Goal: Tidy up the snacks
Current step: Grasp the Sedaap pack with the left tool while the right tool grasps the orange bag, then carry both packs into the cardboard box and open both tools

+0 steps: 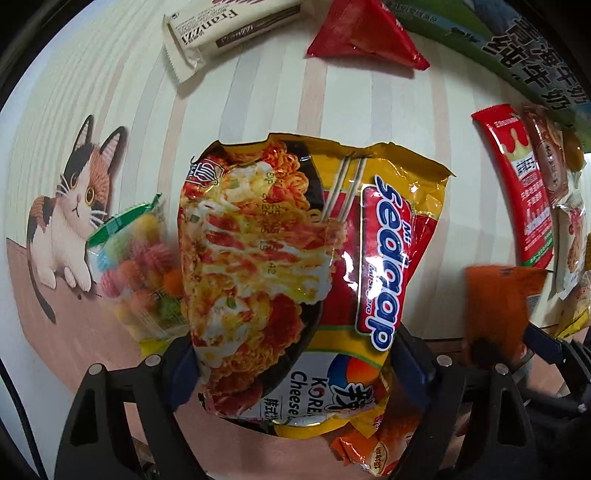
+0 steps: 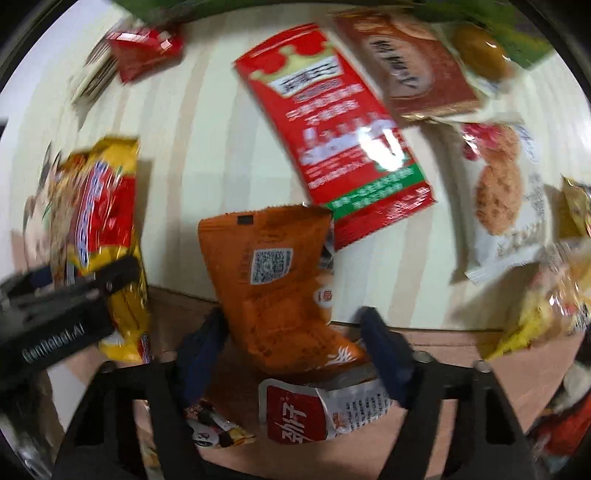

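While clamped between left gripper (image 1: 295,373) fingers, noodle packet (image 1: 295,251) juts forward.

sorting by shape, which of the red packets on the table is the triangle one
The red triangular packet at the far edge, right of the cream Franzzi bar. The other red packet, toward the right, is a long flat rectangle with a green end.

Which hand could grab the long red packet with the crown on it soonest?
Probably the right gripper: the red crown packet lies just beyond it, but its jaws already hold an orange packet.
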A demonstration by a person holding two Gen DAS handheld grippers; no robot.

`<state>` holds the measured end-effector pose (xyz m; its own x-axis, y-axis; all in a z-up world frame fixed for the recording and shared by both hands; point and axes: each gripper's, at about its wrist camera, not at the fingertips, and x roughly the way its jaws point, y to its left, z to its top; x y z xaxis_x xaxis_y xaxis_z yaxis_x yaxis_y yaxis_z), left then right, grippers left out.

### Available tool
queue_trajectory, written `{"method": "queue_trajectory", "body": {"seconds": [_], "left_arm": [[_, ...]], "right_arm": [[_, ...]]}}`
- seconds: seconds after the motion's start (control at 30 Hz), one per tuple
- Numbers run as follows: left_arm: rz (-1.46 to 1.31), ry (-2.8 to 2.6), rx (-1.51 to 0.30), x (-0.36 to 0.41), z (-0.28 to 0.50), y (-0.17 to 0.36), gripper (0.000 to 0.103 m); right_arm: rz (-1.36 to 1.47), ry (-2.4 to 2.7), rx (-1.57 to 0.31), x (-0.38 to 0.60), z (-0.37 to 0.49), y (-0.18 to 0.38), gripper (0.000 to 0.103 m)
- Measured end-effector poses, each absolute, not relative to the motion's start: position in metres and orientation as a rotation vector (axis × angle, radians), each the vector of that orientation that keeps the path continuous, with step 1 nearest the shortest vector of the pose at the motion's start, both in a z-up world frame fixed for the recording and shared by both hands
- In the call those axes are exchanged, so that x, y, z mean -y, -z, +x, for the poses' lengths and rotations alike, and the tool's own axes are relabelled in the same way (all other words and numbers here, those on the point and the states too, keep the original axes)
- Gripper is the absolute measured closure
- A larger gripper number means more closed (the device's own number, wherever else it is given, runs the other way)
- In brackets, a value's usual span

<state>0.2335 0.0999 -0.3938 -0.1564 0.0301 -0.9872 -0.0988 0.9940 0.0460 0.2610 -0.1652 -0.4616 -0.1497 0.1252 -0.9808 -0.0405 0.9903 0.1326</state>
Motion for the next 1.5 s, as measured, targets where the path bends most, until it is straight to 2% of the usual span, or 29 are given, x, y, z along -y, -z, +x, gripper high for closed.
{"method": "queue_trajectory", "body": {"seconds": [0.1, 0.23, 0.33, 0.37, 0.4, 0.43, 0.6, 0.83, 1.03, 1.3, 1.5], "left_arm": [[-0.037, -0.116, -1.73, -0.1, 0.238, 0.398, 0.014], [-0.06, -0.134, -1.725, -0.082, 0.259, 0.397, 0.015], [-0.064, -0.139, -1.716, -0.083, 0.252, 0.399, 0.016], [-0.062, -0.142, -1.713, -0.082, 0.252, 0.397, 0.016], [-0.06, -0.146, -1.71, -0.085, 0.247, 0.398, 0.016], [-0.059, -0.151, -1.706, -0.086, 0.242, 0.404, 0.016], [-0.067, -0.164, -1.679, -0.084, 0.238, 0.396, 0.016], [-0.113, -0.152, -1.604, -0.08, 0.235, 0.345, 0.016], [-0.153, -0.096, -1.5, -0.066, 0.243, 0.281, 0.016], [-0.131, 0.011, -1.36, -0.023, 0.299, 0.205, 0.016], [-0.145, 0.057, -1.334, -0.004, 0.375, 0.19, 0.016]], "right_arm": [[0.23, -0.064, -1.736, 0.181, 0.265, 0.461, 0.047], [0.263, -0.103, -1.754, 0.179, 0.265, 0.459, 0.032], [0.213, -0.093, -1.752, 0.184, 0.266, 0.453, 0.032], [0.186, -0.082, -1.749, 0.182, 0.266, 0.453, 0.033], [0.173, -0.08, -1.744, 0.18, 0.266, 0.454, 0.045], [0.178, -0.089, -1.735, 0.173, 0.261, 0.458, 0.049], [0.185, -0.081, -1.677, 0.178, 0.254, 0.452, 0.055], [0.277, -0.142, -1.628, 0.201, 0.245, 0.417, 0.056], [0.318, -0.24, -1.551, 0.216, 0.241, 0.36, 0.056], [0.329, -0.313, -1.41, 0.243, 0.304, 0.254, 0.056], [0.261, -0.31, -1.336, 0.249, 0.396, 0.228, 0.056]]}}
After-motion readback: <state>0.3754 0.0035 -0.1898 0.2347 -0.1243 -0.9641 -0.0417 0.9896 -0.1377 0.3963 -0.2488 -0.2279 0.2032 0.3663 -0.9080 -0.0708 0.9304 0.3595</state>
